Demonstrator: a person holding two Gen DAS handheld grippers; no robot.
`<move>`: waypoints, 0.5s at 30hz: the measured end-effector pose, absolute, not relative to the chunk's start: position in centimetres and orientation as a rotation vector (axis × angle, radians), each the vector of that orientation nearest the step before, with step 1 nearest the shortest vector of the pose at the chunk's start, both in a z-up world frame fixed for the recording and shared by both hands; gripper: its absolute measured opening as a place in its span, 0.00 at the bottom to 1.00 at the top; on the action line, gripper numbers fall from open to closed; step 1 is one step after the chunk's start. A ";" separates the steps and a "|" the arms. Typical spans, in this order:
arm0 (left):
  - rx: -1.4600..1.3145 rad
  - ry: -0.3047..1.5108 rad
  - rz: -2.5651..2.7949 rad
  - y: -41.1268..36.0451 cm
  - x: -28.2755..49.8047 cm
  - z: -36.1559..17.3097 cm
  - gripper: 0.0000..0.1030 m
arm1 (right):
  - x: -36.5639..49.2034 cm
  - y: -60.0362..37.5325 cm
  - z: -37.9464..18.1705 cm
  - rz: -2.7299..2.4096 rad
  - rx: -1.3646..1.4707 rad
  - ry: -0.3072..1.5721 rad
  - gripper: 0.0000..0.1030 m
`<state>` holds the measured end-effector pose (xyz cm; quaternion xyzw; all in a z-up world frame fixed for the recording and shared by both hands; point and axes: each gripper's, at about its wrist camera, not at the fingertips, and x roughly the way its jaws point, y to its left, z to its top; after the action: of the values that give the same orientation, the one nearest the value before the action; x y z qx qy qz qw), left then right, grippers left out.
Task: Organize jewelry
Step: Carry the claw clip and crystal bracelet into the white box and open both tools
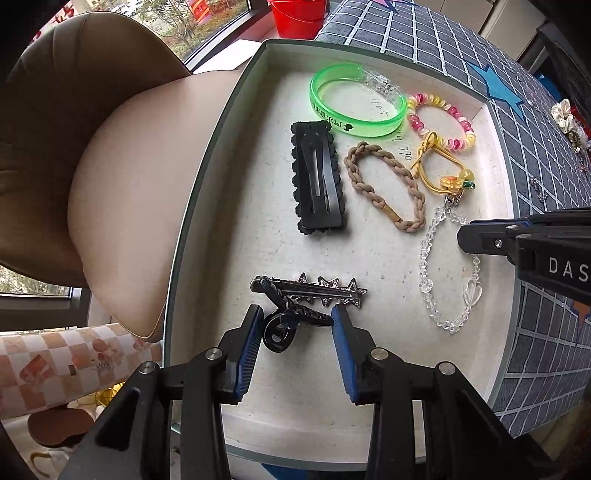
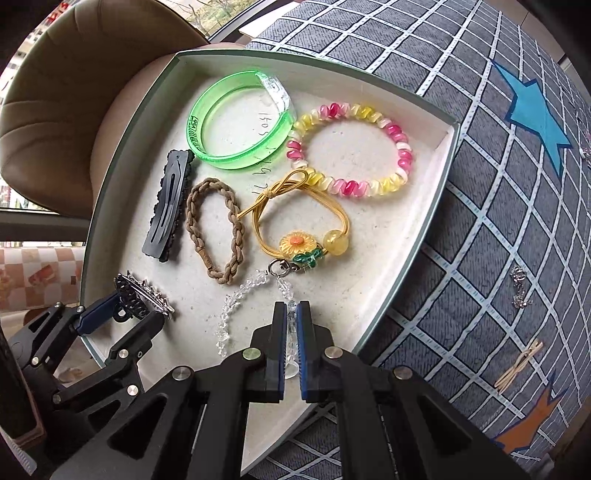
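Note:
A shallow white box point(image 1: 369, 387) point(image 2: 406, 229) holds the jewelry. My left gripper point(image 1: 297, 325) point(image 2: 122, 317) is open, its jaws on either side of a black hair clip point(image 1: 288, 325) that lies by a silver star barrette point(image 1: 314, 290) point(image 2: 147, 291). My right gripper point(image 2: 291, 321) point(image 1: 476, 240) is shut on a clear crystal bead chain point(image 2: 236, 306) point(image 1: 450, 280) lying in the box. Also in the box are a green bangle point(image 1: 354, 99), a pink-yellow spiral band point(image 2: 351, 151), a yellow sunflower tie point(image 2: 299, 240), a brown braided tie point(image 1: 384, 184) and a black snap clip point(image 1: 317, 181).
The box sits on a grey checked cloth with blue stars point(image 2: 517, 221). Small silver pieces point(image 2: 519, 288) and wooden-coloured clips point(image 2: 517, 365) lie on the cloth to the right. A tan chair point(image 1: 92, 166) stands at the left. A red bucket point(image 1: 295, 14) is at the back.

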<state>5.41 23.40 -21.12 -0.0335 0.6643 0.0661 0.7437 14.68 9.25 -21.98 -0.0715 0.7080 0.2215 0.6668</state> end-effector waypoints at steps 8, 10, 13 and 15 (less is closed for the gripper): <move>-0.070 1.470 0.156 23.6 4.9 -21.2 0.47 | 14.5 9.4 -22.1 0.491 -0.183 1.599 0.06; -0.063 1.468 0.156 23.6 4.8 -20.9 0.47 | 14.5 10.0 -22.0 0.488 -0.179 1.603 0.06; -0.057 1.467 0.155 23.2 4.7 -20.5 0.47 | 14.5 9.8 -21.3 0.488 -0.167 1.599 0.13; -0.059 1.471 0.153 22.9 4.8 -20.1 0.47 | 14.4 9.8 -20.5 0.497 -0.148 1.585 0.39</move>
<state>4.81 22.93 -20.15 -0.0269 0.6702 0.0699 0.7384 14.40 9.79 -20.50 -0.0659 0.7038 0.2206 0.6720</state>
